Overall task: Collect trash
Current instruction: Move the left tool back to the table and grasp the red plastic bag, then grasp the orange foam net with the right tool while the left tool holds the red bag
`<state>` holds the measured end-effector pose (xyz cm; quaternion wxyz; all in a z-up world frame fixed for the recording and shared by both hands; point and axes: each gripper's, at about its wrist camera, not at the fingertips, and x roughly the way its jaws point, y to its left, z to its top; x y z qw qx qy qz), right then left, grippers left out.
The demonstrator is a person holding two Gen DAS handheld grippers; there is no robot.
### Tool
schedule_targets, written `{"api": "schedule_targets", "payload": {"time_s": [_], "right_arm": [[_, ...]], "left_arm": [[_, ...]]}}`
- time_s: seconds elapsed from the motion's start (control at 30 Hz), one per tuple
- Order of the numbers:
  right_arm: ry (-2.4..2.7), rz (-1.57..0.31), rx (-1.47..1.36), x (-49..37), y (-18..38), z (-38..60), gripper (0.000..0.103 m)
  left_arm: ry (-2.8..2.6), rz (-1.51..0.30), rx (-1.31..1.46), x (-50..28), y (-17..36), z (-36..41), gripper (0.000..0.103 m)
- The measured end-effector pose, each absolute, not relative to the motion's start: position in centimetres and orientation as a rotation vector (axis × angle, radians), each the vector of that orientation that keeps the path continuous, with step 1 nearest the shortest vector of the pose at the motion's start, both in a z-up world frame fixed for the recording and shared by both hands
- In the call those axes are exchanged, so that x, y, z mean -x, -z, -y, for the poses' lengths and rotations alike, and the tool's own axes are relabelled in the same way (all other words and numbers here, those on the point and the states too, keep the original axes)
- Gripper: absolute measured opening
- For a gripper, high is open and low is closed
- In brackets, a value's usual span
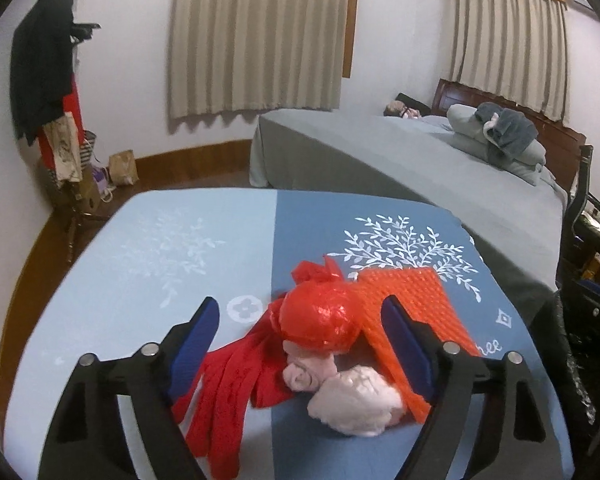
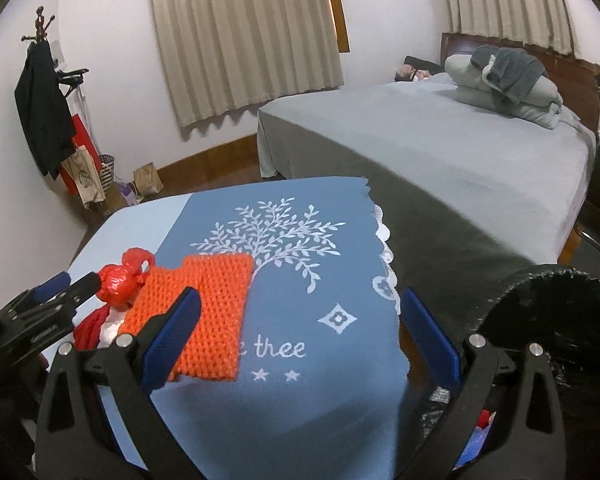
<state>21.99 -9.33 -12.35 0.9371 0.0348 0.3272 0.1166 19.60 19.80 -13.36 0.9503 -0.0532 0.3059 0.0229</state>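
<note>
A pile of trash lies on the blue tablecloth (image 1: 140,264). It holds a knotted red plastic bag (image 1: 320,320), red mesh netting (image 1: 228,392), a crumpled pink-white wrapper (image 1: 356,404) and an orange foam net (image 1: 416,300). My left gripper (image 1: 300,308) is open, its blue pads on either side of the red bag and not pressing on it. In the right wrist view my right gripper (image 2: 300,296) is open over bare cloth, its left finger over the orange foam net (image 2: 212,312). The left gripper (image 2: 70,284) shows there beside the red bag (image 2: 114,284).
A black trash bag (image 2: 560,320) stands open at the table's right edge. Beyond the table is a grey bed (image 1: 420,160) with folded bedding. A coat rack (image 1: 48,80) with clothes and paper bags stands by the left wall.
</note>
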Motion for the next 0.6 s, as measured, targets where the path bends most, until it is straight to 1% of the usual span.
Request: {"api": "schedule_targets", "payload": {"time_s": [0.2,0.3,0.4,0.43,0.47,0.53,0.57,0.6], "right_arm": [[-0.229,-0.687,-0.057,-22.6,13.3,9.2,0.097],[-0.225,-0.700,-0.046,-22.8,13.8,9.2,0.097],[-0.221,-0.707,-0.045,-23.0,14.1,9.2,0.097],[-0.220,-0.709,-0.044,-23.1,14.1,9.2,0.097],[-0.220,-0.710,-0.042,-23.1,14.2,9.1,0.097],[-0.223,-0.715,-0.039,-23.2,14.4,9.0,0.097],[-0.226,-0.718,-0.035,-23.1,14.5,8.9,0.097],[-0.228,-0.720,-0.034,-23.1,14.5,8.8,0.097]], "left_arm": [[-0.025,-0.655,0.117,-21.7,14.8,-19.9,0.077],[-0.008,-0.675,0.127,-22.3,15.5,-19.9,0.073],[0.006,-0.689,0.134,-22.5,16.0,-19.7,0.067],[0.009,-0.688,0.136,-22.4,16.1,-19.7,0.062],[0.012,-0.688,0.138,-22.5,16.1,-19.6,0.056],[0.019,-0.688,0.139,-22.4,16.0,-19.4,0.048],[0.023,-0.688,0.139,-22.5,16.0,-19.4,0.044],[0.028,-0.685,0.139,-22.4,16.0,-19.3,0.043]]}}
